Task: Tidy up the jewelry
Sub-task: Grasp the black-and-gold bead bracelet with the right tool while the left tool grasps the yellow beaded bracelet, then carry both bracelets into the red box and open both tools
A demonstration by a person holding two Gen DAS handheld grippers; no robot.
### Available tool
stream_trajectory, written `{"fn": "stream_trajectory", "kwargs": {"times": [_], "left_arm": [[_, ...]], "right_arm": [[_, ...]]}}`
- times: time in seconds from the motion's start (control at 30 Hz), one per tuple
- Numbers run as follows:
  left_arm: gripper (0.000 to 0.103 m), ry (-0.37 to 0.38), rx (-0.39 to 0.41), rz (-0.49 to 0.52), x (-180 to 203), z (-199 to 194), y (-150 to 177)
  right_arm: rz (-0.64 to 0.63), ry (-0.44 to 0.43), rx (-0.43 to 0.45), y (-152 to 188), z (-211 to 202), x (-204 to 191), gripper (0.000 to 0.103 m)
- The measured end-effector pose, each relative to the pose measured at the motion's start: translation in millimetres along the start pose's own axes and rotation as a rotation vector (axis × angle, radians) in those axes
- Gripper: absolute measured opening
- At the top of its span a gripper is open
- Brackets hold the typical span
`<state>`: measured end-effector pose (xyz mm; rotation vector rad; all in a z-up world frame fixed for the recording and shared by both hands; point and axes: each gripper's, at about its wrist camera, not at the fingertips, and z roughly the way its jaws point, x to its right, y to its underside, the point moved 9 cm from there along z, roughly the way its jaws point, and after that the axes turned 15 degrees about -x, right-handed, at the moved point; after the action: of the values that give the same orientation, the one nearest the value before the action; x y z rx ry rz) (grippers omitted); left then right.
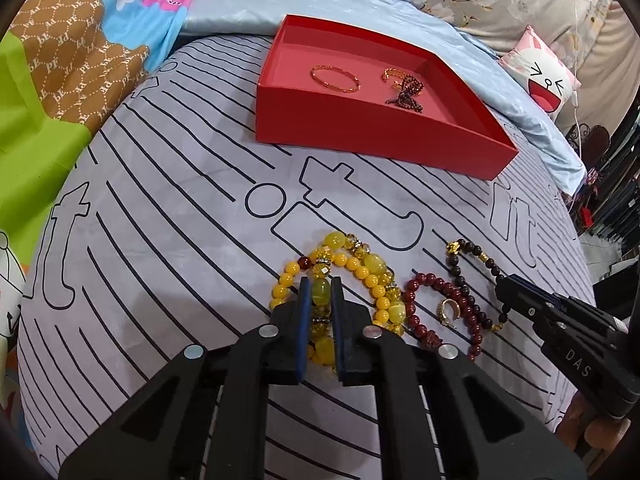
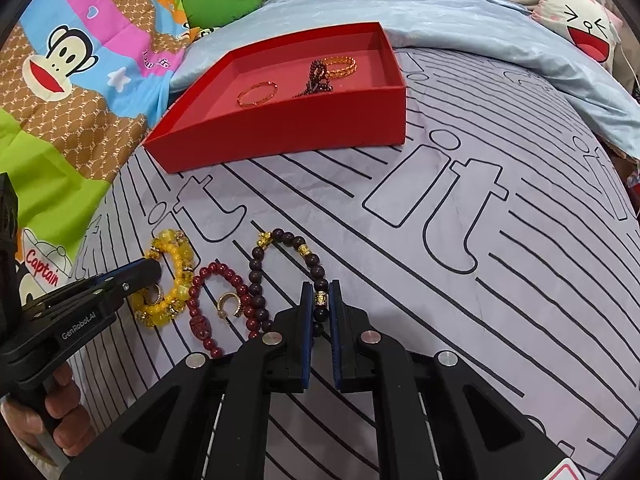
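Note:
A red tray (image 1: 360, 132) (image 2: 288, 128) sits far on the bed and holds a thin gold bangle (image 1: 335, 78), a gold chain bracelet (image 2: 340, 66) and a dark bead strand (image 1: 406, 92). Near me lie yellow bead bracelets (image 1: 360, 264) (image 2: 176, 280), a red bead bracelet (image 1: 440, 284) (image 2: 208, 308), a gold crescent piece (image 1: 448, 310) (image 2: 228, 304) and a dark bead bracelet (image 1: 476, 256) (image 2: 288, 240). My left gripper (image 1: 321, 284) (image 2: 154, 270) is shut on a yellow bracelet's green-yellow bead. My right gripper (image 2: 321, 288) (image 1: 500, 288) is shut on the dark bracelet's beads.
The bed cover (image 1: 180, 220) is grey with black stripes and letters. A cartoon blanket (image 1: 72, 60) lies left, a blue sheet (image 2: 460, 24) behind the tray, a bunny cushion (image 1: 540, 76) at the far right.

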<state>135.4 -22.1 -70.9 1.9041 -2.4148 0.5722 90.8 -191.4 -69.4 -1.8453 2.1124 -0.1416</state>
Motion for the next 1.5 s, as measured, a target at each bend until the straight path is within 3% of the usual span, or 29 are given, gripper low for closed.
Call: {"fn": "stream_trajectory", "kwargs": {"times": [0.47,0.67,0.83,1.13,1.5], "left_arm": [[0.009,0.094,0.096,0.095,39.5,-73.3,-30.8],[0.009,0.107,0.167,0.131,51.8,-106.5,-65.4],[0.009,0.109,0.202,0.149,55.9,-120.3,-112.7],[0.009,0.057,0.223,0.182,58.1,-102.3,-198.0],[0.009,0.037,0.165,0.162,39.3,-32.5,-280.1]], "right_arm": [[-0.066,-0.009,0.157,-42.5,-77.9,-19.3,0.008],[-0.09,-0.036,0.215,-81.1,-106.3,-26.3,0.007],[-0.101,-0.042,0.246,-127.5,-117.8,-28.5,0.007],[-0.108,-0.07,0.221,-206.8,-91.5,-35.0,0.007],[-0.082,-0.173,0.099,-276.8,-1.3,-49.6,0.008]]}}
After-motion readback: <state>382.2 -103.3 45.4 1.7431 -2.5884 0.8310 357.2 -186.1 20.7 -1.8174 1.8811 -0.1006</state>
